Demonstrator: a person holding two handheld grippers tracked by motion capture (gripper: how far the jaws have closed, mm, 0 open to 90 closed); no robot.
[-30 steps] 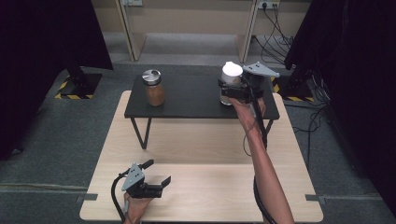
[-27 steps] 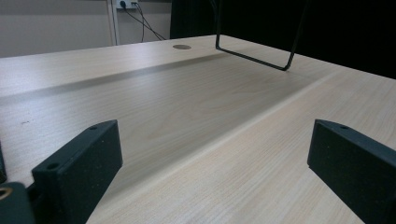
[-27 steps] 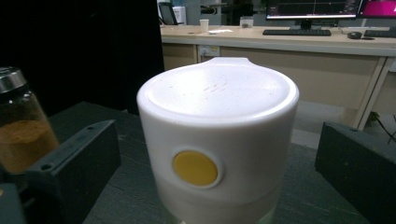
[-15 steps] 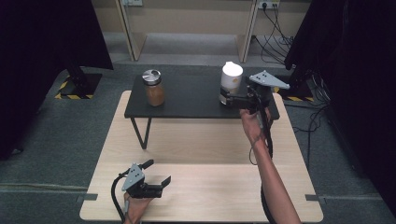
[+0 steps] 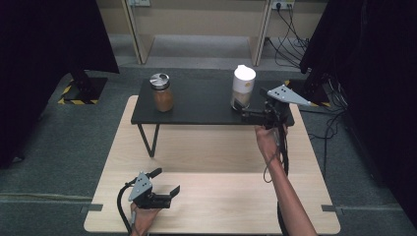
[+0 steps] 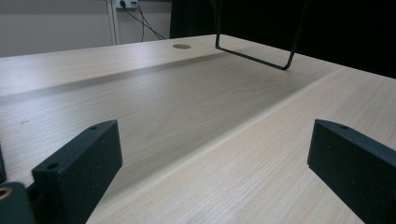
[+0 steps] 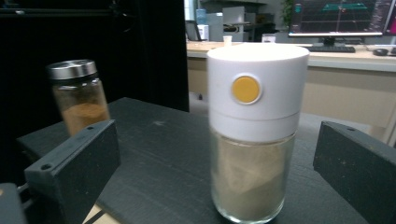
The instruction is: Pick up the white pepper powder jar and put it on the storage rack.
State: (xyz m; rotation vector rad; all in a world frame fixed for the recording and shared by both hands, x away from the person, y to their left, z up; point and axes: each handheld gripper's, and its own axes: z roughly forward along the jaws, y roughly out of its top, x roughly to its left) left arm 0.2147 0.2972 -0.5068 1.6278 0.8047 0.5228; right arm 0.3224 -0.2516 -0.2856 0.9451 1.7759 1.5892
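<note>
White-Capped Jar Sits Between Open Jaws

High view: A small black shelf (image 5: 196,101) on thin wire legs stands on the pale wood tabletop (image 5: 211,196). Two jars sit on it, well apart. The white-capped jar (image 5: 243,88) stands upright near the right end of the shelf. The right gripper (image 5: 246,114) is just beside its base, and I think it is placed there so the jaws can close on the glass. The jar with the silver lid (image 5: 162,92) stands near the left end. The left gripper (image 5: 164,183) rests low on the tabletop close to the person, jaws apart, holding nothing. It looks like it is just waiting

Left gripper view: The two black jaws stand wide open, and between them is smooth wood with fine lines in it. A bent wire leg (image 6: 261,51) of the shelf is far off

Right gripper view: The jaws are wide open, one on each side of the white-capped jar (image 7: 254,135), not touching it. Its cap is round, smooth white plastic with a yellow button (image 7: 246,89). Below is clear glass with pale powder inside. The silver-lid jar (image 7: 79,95) holds brown powder. The shelf top looks dark and a bit rough
</note>
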